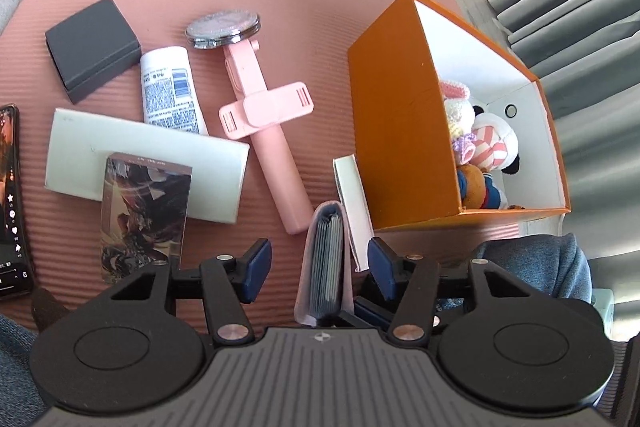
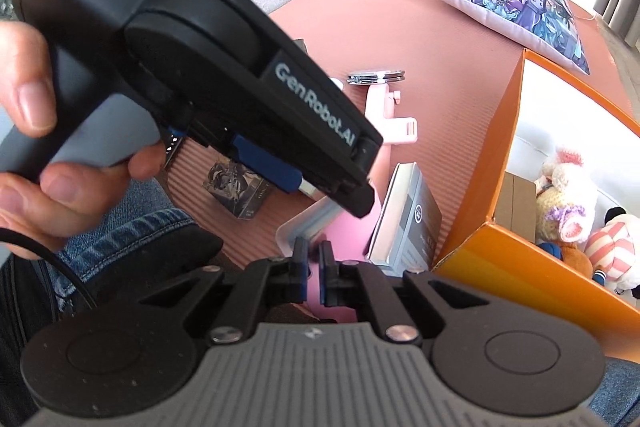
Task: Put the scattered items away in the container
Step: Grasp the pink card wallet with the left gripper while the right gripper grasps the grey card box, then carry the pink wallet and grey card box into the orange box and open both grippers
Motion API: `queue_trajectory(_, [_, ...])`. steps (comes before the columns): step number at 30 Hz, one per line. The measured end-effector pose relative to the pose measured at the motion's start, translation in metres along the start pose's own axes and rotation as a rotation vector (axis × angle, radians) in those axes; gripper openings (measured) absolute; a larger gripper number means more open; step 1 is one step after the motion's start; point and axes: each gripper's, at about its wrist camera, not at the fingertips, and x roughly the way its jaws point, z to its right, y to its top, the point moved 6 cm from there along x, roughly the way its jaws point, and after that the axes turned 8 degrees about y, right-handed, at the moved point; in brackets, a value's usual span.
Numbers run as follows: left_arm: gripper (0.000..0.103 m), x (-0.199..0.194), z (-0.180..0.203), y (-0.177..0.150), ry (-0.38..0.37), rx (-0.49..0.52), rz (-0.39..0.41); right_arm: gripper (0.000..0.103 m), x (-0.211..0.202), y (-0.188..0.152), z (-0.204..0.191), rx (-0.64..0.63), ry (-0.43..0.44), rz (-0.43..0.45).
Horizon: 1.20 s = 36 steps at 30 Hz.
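An orange box [image 1: 396, 131] with white inside stands on the pink mat and holds plush toys [image 1: 480, 147]. My left gripper [image 1: 316, 267] is open, its blue pads either side of a pink card wallet [image 1: 326, 259] that stands on edge between them. In the right wrist view my right gripper [image 2: 315, 269] is shut on the pink wallet's edge [image 2: 340, 239], with the left gripper's body [image 2: 248, 75] just above it. A pink selfie stick [image 1: 260, 123], a white tube [image 1: 170, 87], a round mirror [image 1: 222, 27], a dark box [image 1: 92, 47], a white flat box [image 1: 144, 163] and a printed card box [image 1: 144, 211] lie scattered.
A phone [image 1: 10, 203] lies at the mat's left edge. A printed cushion [image 2: 516, 3] lies at the far end of the mat. A grey-white box [image 2: 412, 223] leans against the orange box. Grey curtains [image 1: 580, 7] hang beyond the orange box. My denim-clad legs are close underneath.
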Motion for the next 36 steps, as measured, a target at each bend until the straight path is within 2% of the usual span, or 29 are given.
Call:
queue_trajectory(1, [0.055, 0.005, 0.001, -0.002, 0.005, 0.005, -0.011, 0.005, -0.001, -0.001, -0.001, -0.003, -0.002, 0.000])
queue_trajectory(2, [0.043, 0.008, 0.002, -0.004, -0.001, 0.009, -0.020, 0.005, -0.002, -0.002, -0.001, -0.008, -0.003, -0.001])
queue_trajectory(5, [0.030, 0.012, 0.007, -0.007, -0.057, 0.017, -0.032, 0.006, -0.003, -0.003, 0.000, -0.028, -0.009, -0.009])
queue_trajectory(7, [0.027, 0.012, 0.010, -0.008, -0.070, 0.028, -0.022, 0.011, -0.007, -0.005, 0.001, -0.044, -0.024, -0.015])
queue_trajectory(8, [0.023, 0.012, 0.011, -0.008, -0.081, 0.028, -0.017, 0.018, -0.009, -0.006, 0.003, -0.047, -0.036, -0.015])
queue_trajectory(9, [0.023, 0.011, 0.010, -0.008, -0.088, 0.024, -0.013, 0.023, -0.011, -0.006, 0.006, -0.047, -0.052, -0.015])
queue_trajectory(13, [0.021, 0.012, 0.006, -0.005, -0.110, -0.010, -0.001, 0.023, -0.014, -0.010, 0.028, -0.039, -0.158, -0.022])
queue_trajectory(16, [0.021, 0.012, 0.008, -0.002, -0.121, -0.015, 0.007, 0.024, -0.012, -0.007, 0.040, -0.002, -0.149, -0.007])
queue_trajectory(19, [0.021, 0.013, 0.016, 0.000, -0.133, 0.002, 0.004, 0.026, -0.004, -0.002, 0.043, -0.017, -0.143, -0.007])
queue_trajectory(22, [0.021, 0.013, 0.022, 0.003, -0.105, 0.038, 0.020, 0.027, -0.001, -0.001, 0.044, -0.010, -0.123, -0.001])
queue_trajectory(28, [0.021, 0.017, 0.021, 0.009, -0.115, 0.032, 0.028, 0.030, 0.011, -0.004, 0.043, 0.021, -0.178, -0.046])
queue_trajectory(32, [0.021, 0.017, 0.019, 0.009, -0.123, 0.023, 0.028, 0.030, 0.018, -0.002, 0.054, 0.094, -0.196, -0.081])
queue_trajectory(34, [0.021, 0.017, 0.018, 0.009, -0.120, 0.023, 0.028, 0.028, 0.018, -0.003, 0.059, 0.128, -0.183, -0.078])
queue_trajectory(35, [0.021, 0.016, 0.018, 0.008, -0.117, 0.024, 0.029, 0.021, 0.017, -0.003, 0.061, 0.144, -0.173, -0.071])
queue_trajectory(36, [0.021, 0.015, 0.018, 0.008, -0.114, 0.026, 0.030, 0.020, 0.016, -0.003, 0.062, 0.155, -0.173, -0.067])
